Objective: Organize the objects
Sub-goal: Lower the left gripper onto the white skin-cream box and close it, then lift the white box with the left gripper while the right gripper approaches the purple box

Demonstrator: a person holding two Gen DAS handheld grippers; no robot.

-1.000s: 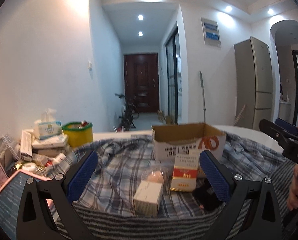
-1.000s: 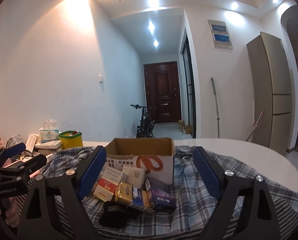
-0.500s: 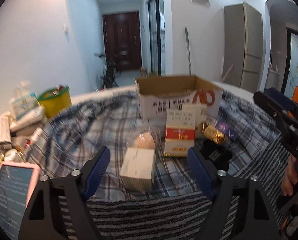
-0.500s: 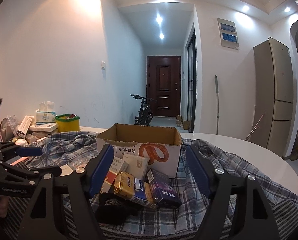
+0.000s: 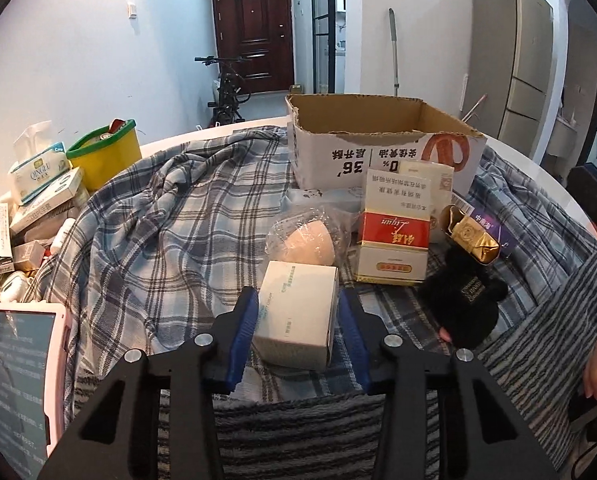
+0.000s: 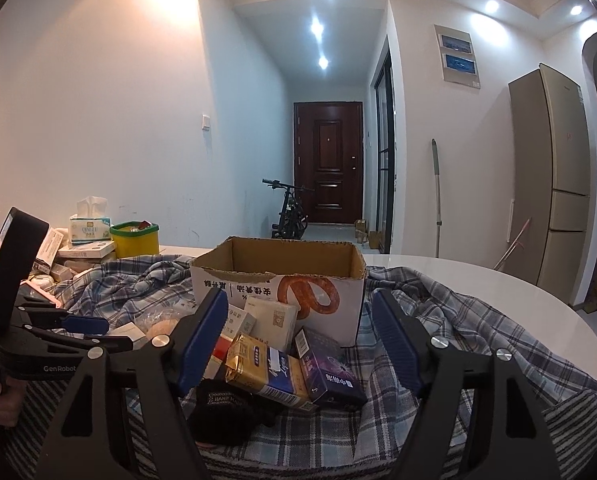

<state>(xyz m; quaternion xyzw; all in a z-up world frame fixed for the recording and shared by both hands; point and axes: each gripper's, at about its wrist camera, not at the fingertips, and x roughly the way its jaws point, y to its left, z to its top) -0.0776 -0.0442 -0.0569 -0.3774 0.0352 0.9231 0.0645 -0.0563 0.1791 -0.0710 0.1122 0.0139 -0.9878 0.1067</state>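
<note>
A small white box (image 5: 294, 316) lies on the plaid cloth (image 5: 158, 240), and my left gripper (image 5: 297, 298) is shut on it, a blue pad against each side. Behind it lie a peach sponge in a clear bag (image 5: 308, 240), a red-and-white carton (image 5: 394, 240), a gold pack (image 5: 474, 240) and a black pouch (image 5: 462, 300). An open cardboard box (image 5: 378, 152) stands beyond them. My right gripper (image 6: 298, 300) is open and hovers over the gold-and-blue pack (image 6: 266, 368), the purple box (image 6: 326, 364) and the black pouch (image 6: 222, 412), touching none.
At the left stand a tissue box (image 5: 38, 168), a yellow tub with a green rim (image 5: 106, 152) and a pile of small boxes. A pink-cased screen (image 5: 18, 368) lies near left. The round white table's edge (image 6: 498, 300) curves at the right. A striped cloth (image 5: 298, 432) covers the near side.
My left gripper came forward and down, tilted toward the cloth, and its jaws closed from wide apart onto the white box. My right gripper's jaws narrowed a little early on; it sank slightly.
</note>
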